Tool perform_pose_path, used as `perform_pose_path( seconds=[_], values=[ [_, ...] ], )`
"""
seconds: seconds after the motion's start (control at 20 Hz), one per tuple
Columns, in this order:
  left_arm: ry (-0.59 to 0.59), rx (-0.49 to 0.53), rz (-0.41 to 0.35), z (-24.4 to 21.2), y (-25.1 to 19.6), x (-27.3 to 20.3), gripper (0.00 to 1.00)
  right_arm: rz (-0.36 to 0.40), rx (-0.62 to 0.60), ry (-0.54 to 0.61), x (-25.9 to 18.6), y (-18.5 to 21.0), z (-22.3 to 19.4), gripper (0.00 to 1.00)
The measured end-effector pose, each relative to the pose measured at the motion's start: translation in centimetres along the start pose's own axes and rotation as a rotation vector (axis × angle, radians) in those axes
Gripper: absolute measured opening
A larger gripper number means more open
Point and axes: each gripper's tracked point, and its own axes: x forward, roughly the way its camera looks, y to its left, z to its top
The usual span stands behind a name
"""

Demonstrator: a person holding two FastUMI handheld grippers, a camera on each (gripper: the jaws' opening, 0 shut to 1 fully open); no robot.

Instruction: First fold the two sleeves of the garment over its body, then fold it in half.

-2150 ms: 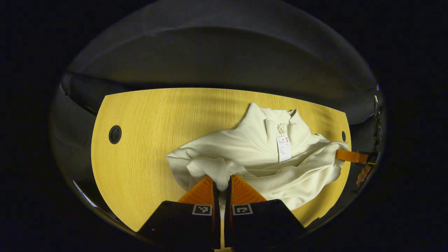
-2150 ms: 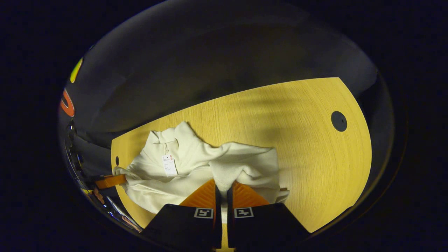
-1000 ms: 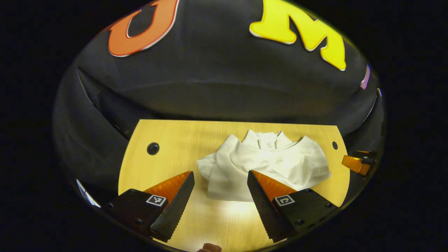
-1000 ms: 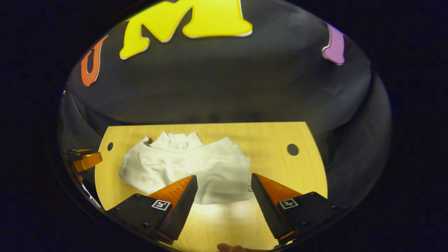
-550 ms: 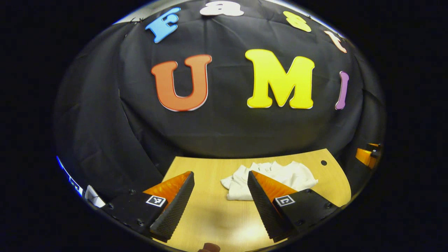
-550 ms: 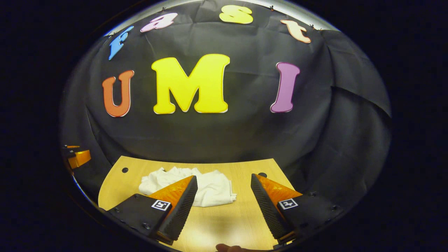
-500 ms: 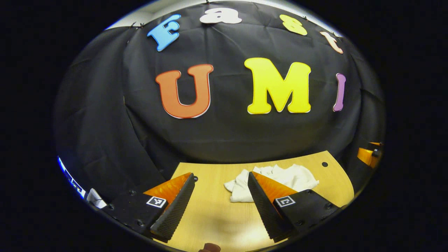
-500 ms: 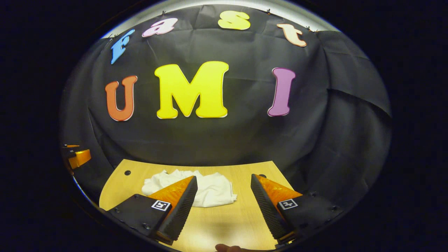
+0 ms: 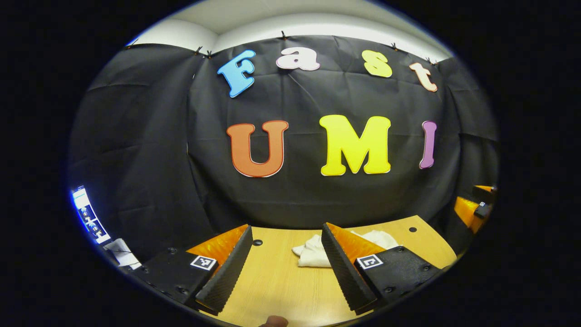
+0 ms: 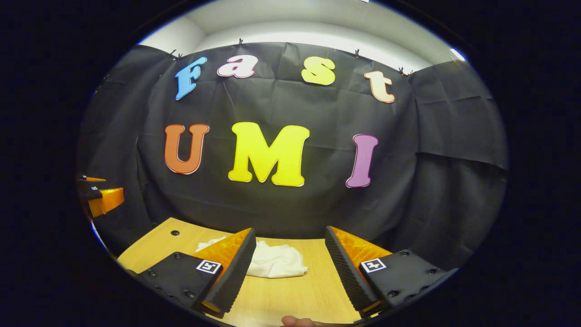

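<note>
A white garment (image 9: 313, 252) lies folded in a compact bundle on the wooden table (image 9: 277, 281), toward its far side. The right gripper view has the same garment (image 10: 274, 262) ahead and slightly left. My left gripper (image 9: 287, 262) is open, held well back from the garment and above the table's near part, with nothing between its fingers. My right gripper (image 10: 289, 265) is open too, also drawn back and holding nothing. The right gripper (image 9: 472, 206) appears at the right edge of the left gripper view; the left gripper (image 10: 100, 197) appears at the left edge of the right gripper view.
The black cloth wall stands just behind the table. Round cable holes (image 9: 257, 242) (image 9: 412, 229) sit near the table's far corners. A lit screen (image 9: 88, 217) glows at the far left. A fingertip (image 10: 297, 321) shows at the bottom edge.
Both grippers let go of the garment, opened, and pulled back and tilted up; the garment now lies folded and looks smaller and farther off.
</note>
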Motion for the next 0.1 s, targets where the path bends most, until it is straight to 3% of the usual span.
perform_pose_path(
  seconds=[0.1],
  values=[
    [-0.022,0.005,-0.023,0.41,-0.55,-0.41,0.96,0.041,0.016,0.004,-0.33,1.56,-0.41,0.95]
  ],
)
